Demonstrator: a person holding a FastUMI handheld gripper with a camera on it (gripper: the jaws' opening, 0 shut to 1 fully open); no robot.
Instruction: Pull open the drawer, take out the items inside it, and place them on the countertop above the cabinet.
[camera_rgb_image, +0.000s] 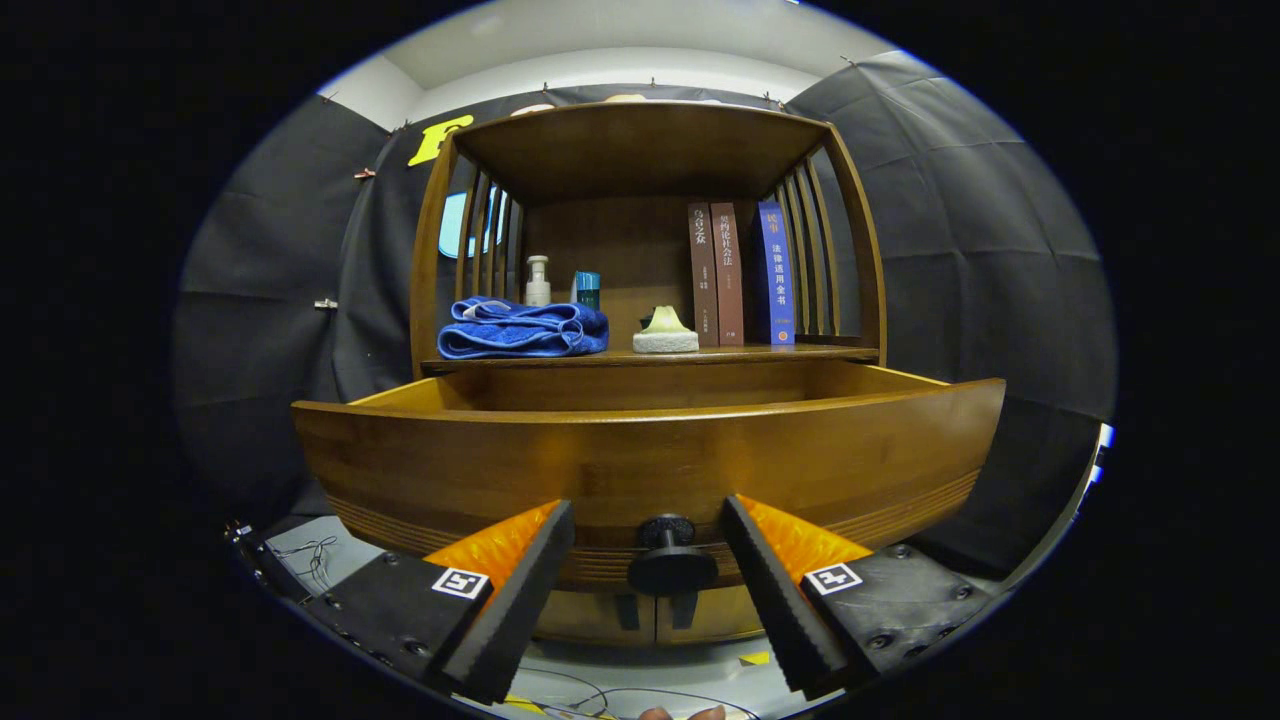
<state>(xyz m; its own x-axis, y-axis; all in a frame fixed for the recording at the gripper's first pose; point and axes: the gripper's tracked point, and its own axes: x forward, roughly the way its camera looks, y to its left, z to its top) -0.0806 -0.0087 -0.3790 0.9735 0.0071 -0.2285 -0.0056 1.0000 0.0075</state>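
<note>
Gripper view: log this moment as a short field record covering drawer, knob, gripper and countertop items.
drawer: wooden drawer pulled open; inside hidden behind its front
knob: dark round knob between the fingers, untouched
gripper: gripper open, fingers either side of the knob
countertop: folded blue towel, white pump bottle, teal container, pale sponge-like block, three upright books
task stage: drawer open; whether items remain inside cannot be told

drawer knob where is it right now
The drawer knob sits low on the open drawer's front, between the open tool's two fingers, neither touching it.
</note>
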